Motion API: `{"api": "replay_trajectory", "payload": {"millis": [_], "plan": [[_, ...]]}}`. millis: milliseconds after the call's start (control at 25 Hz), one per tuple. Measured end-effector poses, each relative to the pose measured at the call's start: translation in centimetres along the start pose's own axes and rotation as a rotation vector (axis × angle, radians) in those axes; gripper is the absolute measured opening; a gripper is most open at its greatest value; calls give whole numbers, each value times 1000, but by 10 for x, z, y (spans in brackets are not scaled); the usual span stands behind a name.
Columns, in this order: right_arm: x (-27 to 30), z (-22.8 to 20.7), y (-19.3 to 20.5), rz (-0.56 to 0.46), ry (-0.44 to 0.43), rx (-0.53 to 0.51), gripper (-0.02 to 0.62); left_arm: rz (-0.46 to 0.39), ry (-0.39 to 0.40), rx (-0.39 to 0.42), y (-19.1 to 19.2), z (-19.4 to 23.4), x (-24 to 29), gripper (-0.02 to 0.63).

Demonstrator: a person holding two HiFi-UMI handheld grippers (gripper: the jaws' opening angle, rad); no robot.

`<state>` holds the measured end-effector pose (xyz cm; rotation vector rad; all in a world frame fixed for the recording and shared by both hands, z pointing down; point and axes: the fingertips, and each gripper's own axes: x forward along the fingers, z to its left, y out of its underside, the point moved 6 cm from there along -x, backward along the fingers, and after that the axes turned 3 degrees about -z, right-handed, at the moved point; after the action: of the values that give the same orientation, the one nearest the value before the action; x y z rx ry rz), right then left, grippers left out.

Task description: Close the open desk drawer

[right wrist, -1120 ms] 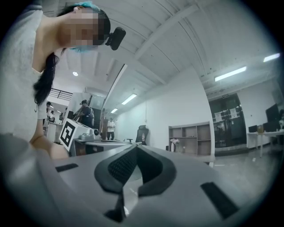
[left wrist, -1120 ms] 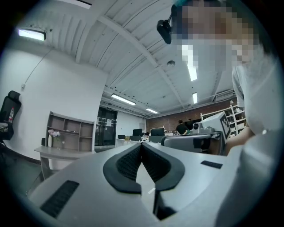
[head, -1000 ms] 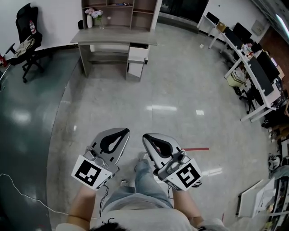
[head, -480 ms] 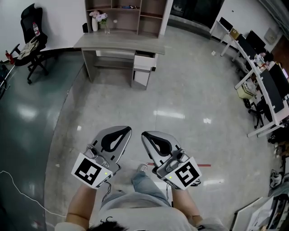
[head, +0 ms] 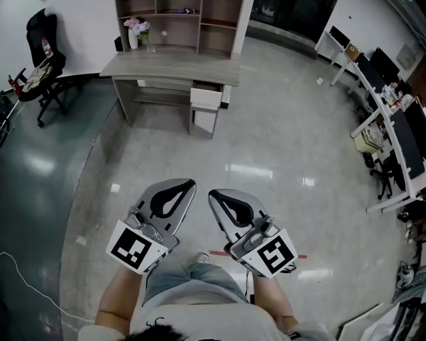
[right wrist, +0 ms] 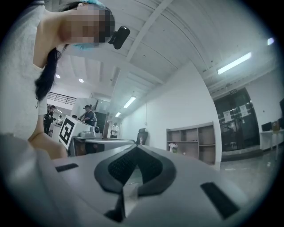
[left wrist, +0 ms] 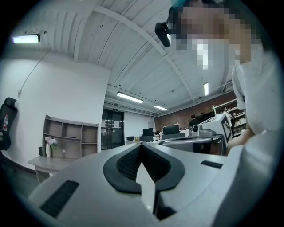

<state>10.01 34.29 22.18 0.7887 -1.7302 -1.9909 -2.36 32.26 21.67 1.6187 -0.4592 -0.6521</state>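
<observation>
A: What is seen from the head view?

B: A wide, glossy grey floor (head: pixel 266 153) is shown. At its far side a grey desk (head: pixel 166 64) is set against the wall, with an open shelf unit (head: pixel 213 20) just behind it. A row of white desks (head: pixel 393 126) carrying dark monitors is seen along the right edge, and a black office chair (head: pixel 41 50) is parked at the far left.

A: Where is the drawer found?

B: The drawer (head: pixel 206 98) is located under the right end of the desk, at the top of a white pedestal. It is pulled out towards the room, with its white front proud of the unit. It is well apart from both grippers.

A: How are the grippers held?

B: The left gripper (head: pixel 186 184) and the right gripper (head: pixel 213 195) are held side by side, low in the view, above the floor, and both are pointed towards the desk. In the left gripper view the jaws are seen pressed together at the tips, and nothing is held between them. The same is shown in the right gripper view.

A: Is anything smaller noted?

B: A vase of flowers (head: pixel 138 30) is stood at the back left corner of the desk.
</observation>
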Motion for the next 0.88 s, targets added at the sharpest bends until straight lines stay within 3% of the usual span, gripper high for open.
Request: {"api": "replay_trajectory", "payload": {"millis": [240, 440, 880], "plan": [[23, -32, 14, 6, 1, 17, 8, 15, 1, 3, 13, 31, 28, 11], [55, -60, 27, 9, 42, 1, 8, 16, 48, -1, 28, 68, 53, 11], [182, -122, 44, 22, 152, 4, 8, 43, 164, -46, 39, 206, 100, 11]]}}
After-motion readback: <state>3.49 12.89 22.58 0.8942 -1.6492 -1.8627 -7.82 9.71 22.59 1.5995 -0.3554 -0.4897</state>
